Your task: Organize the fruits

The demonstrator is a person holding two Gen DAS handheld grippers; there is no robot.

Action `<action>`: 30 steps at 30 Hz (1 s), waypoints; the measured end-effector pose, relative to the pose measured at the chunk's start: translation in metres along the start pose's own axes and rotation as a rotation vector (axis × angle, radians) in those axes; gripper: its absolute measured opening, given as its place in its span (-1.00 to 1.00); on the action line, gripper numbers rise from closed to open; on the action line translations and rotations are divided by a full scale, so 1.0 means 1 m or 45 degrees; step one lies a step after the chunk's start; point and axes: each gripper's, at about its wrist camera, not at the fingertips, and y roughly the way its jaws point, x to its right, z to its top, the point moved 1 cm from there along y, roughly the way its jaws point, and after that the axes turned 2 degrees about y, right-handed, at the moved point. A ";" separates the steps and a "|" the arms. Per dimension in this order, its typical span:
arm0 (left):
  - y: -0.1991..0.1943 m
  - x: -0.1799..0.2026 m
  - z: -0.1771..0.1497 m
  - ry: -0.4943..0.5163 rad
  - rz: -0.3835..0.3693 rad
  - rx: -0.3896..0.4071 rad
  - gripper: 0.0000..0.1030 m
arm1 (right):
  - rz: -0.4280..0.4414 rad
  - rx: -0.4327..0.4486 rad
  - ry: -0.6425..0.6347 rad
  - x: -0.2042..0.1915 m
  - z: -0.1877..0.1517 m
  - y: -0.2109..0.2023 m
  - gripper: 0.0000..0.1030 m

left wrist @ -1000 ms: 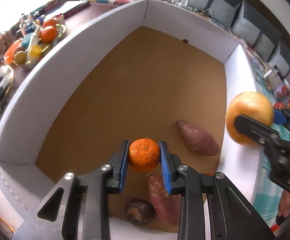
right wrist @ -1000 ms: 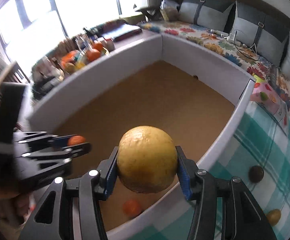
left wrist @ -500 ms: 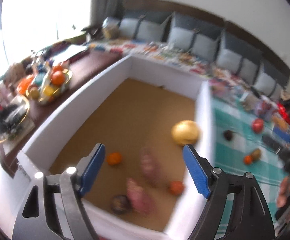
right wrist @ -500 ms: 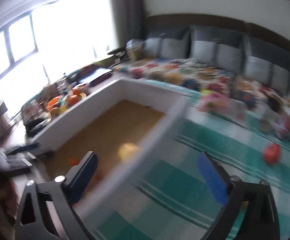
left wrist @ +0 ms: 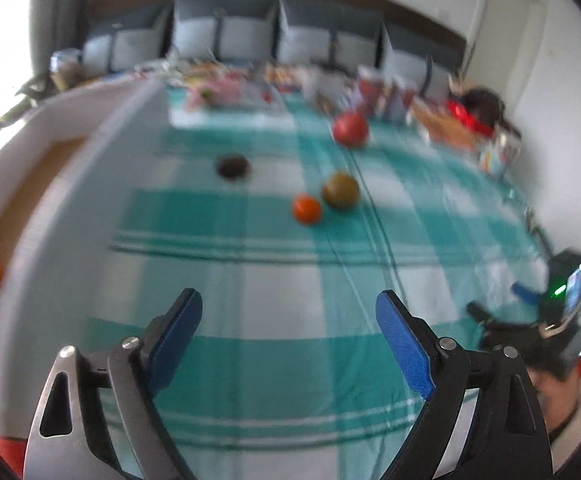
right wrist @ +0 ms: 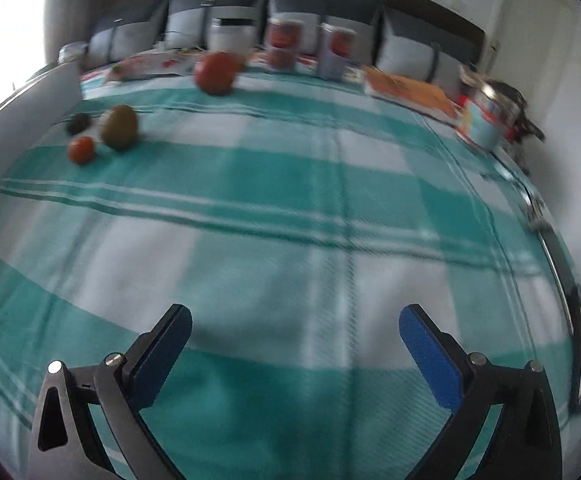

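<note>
Both tools are empty: the left tool [left wrist: 288,314], jaws just opened wider, and the right tool [right wrist: 294,330], jaws wide. Farther on the cloth [right wrist: 290,240] lie the orange [left wrist: 307,209], the brownish fruit [left wrist: 340,190], the dark fruit [left wrist: 232,166] and the red fruit [left wrist: 350,129]. A hasty grip could roll one away.

Black gripper [left wrist: 288,316] frames — blue pads [right wrist: 430,364], silver screws [right wrist: 114,358]

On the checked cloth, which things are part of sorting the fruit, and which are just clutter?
Job:
red fruit
green-brown fruit
small orange fruit
dark fruit
white box
both grippers, open and empty

Clutter:
cans
jars
orange book
cushions
</note>
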 end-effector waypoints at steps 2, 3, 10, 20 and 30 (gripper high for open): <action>0.032 0.012 -0.004 0.043 0.050 -0.040 0.75 | 0.043 -0.021 0.040 0.010 -0.003 0.006 1.00; 0.043 0.020 -0.004 0.056 0.070 -0.052 0.75 | 0.062 -0.025 0.057 0.014 -0.003 0.008 1.00; 0.090 0.020 -0.015 0.092 0.166 -0.062 0.79 | 0.123 -0.042 0.103 0.016 -0.001 0.014 1.00; 0.092 0.018 -0.016 0.077 0.166 -0.068 0.86 | 0.118 -0.042 0.105 0.015 -0.002 0.012 1.00; 0.092 0.017 -0.017 0.077 0.166 -0.068 0.87 | 0.118 -0.042 0.105 0.016 -0.002 0.012 1.00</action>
